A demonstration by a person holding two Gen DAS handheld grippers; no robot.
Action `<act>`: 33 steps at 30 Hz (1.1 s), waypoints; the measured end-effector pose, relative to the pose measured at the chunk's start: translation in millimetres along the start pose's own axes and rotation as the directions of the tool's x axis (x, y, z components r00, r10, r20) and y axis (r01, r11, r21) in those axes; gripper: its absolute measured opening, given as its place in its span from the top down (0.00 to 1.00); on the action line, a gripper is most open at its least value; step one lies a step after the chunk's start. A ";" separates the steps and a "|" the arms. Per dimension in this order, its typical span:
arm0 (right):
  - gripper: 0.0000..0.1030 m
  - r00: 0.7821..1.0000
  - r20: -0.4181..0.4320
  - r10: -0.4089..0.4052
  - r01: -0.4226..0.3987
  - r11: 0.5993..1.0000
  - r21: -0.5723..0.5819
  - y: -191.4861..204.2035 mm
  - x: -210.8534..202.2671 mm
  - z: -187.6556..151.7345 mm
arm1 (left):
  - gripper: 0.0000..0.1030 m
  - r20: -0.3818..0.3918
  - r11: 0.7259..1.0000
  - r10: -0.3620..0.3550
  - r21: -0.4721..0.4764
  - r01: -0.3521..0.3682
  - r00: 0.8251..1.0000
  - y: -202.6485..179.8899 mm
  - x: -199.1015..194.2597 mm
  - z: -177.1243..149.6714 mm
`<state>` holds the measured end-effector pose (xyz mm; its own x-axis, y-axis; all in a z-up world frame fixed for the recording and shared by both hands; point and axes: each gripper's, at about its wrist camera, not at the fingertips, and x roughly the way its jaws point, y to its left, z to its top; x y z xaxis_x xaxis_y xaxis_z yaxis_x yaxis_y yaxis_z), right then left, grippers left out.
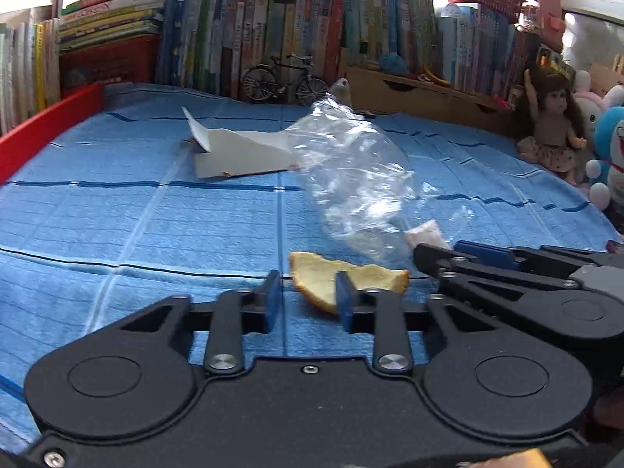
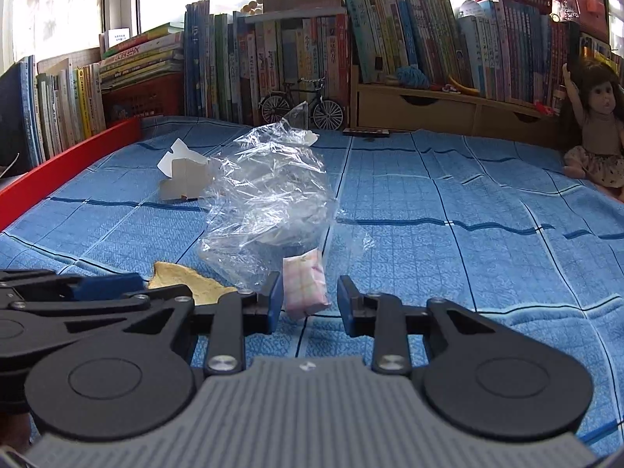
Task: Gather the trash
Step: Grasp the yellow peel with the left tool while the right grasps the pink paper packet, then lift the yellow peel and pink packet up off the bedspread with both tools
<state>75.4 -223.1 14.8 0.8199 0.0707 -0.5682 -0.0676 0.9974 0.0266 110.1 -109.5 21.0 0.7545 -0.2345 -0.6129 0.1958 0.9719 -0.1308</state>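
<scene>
A yellow fruit peel [image 1: 319,279] lies on the blue cloth just ahead of my left gripper [image 1: 308,298], which is open; its right finger overlaps the peel. A pink-and-white packet [image 2: 305,284] lies between the fingers of my right gripper [image 2: 310,300], also open. A crumpled clear plastic bag [image 2: 269,195] stretches away behind the packet. A piece of white cardboard [image 1: 238,152] lies farther back on the left. The right gripper shows in the left wrist view [image 1: 460,257] next to the packet [image 1: 423,234]. The left gripper shows in the right wrist view [image 2: 109,286] beside the peel [image 2: 183,282].
A red bin edge [image 1: 50,121] borders the cloth at the left. Books line the back, with a model bicycle [image 1: 284,78] and a wooden drawer unit [image 1: 421,93] in front of them. A doll [image 1: 553,124] and plush toys [image 1: 608,148] sit at the right.
</scene>
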 end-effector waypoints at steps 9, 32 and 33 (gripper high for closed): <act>0.63 1.000 -0.010 0.004 -0.004 1.000 -0.003 2.7 2.5 -0.5 | 0.91 0.031 0.999 -0.004 -0.036 0.005 1.000 4.6 -5.8 3.6; 0.85 0.998 0.054 0.039 -0.043 0.996 0.076 -19.3 -36.8 -16.7 | 0.95 0.137 0.999 0.028 -0.027 -0.025 0.990 30.3 -60.7 0.3; 0.85 0.997 0.057 0.044 -0.049 0.996 0.076 -17.9 -39.3 -16.9 | 0.95 0.143 0.999 0.027 -0.022 -0.025 0.989 30.2 -64.9 -0.5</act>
<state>34.8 -244.0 22.7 0.8471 0.1159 -0.5187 -0.0643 0.9911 0.1163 66.7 -65.0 56.4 0.8416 -0.2084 -0.4982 0.1633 0.9776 -0.1330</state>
